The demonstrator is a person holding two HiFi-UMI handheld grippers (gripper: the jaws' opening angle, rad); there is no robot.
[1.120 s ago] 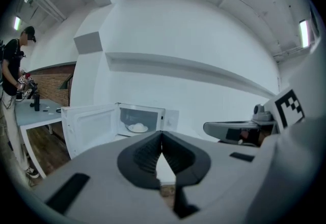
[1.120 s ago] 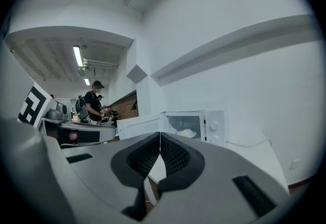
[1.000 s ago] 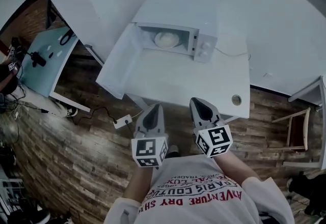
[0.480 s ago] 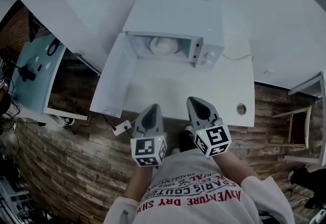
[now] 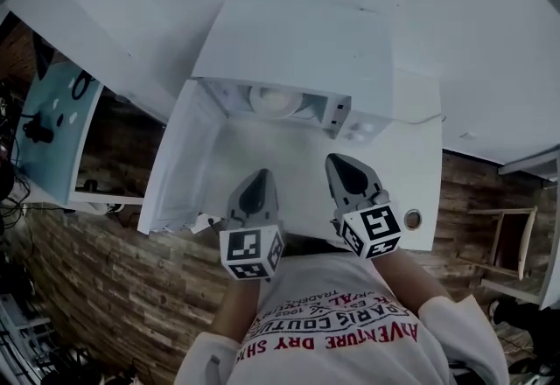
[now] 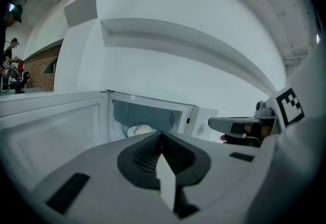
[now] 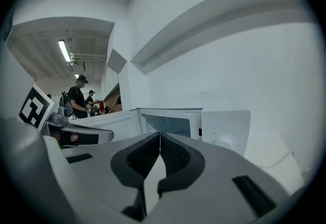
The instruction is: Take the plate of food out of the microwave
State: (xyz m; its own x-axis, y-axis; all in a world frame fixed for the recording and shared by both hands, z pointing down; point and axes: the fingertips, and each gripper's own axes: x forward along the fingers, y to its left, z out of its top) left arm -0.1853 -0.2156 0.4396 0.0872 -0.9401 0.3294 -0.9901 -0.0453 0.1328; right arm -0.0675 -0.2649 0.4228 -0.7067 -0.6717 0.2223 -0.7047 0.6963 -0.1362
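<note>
A white microwave (image 5: 297, 51) stands on a white table (image 5: 411, 173) against the wall, its door (image 5: 171, 160) swung open to the left. Inside the cavity sits a pale plate of food (image 5: 273, 101), also seen in the left gripper view as a plate of food (image 6: 138, 129). My left gripper (image 5: 255, 188) is shut with nothing in it, held over the table's near edge in front of the open cavity. My right gripper (image 5: 348, 178) is shut and empty too, level with the microwave's control panel (image 5: 363, 125). Both are well short of the plate.
A round hole (image 5: 411, 220) sits in the table's near right corner. A light blue desk (image 5: 48, 125) with cables stands at the left. A wooden chair (image 5: 503, 256) is on the floor at the right. People (image 7: 79, 96) stand far off behind the door.
The view has closed in on the microwave, which now looks larger and nearer. Both grippers have come forward over the table's near edge, still shut.
</note>
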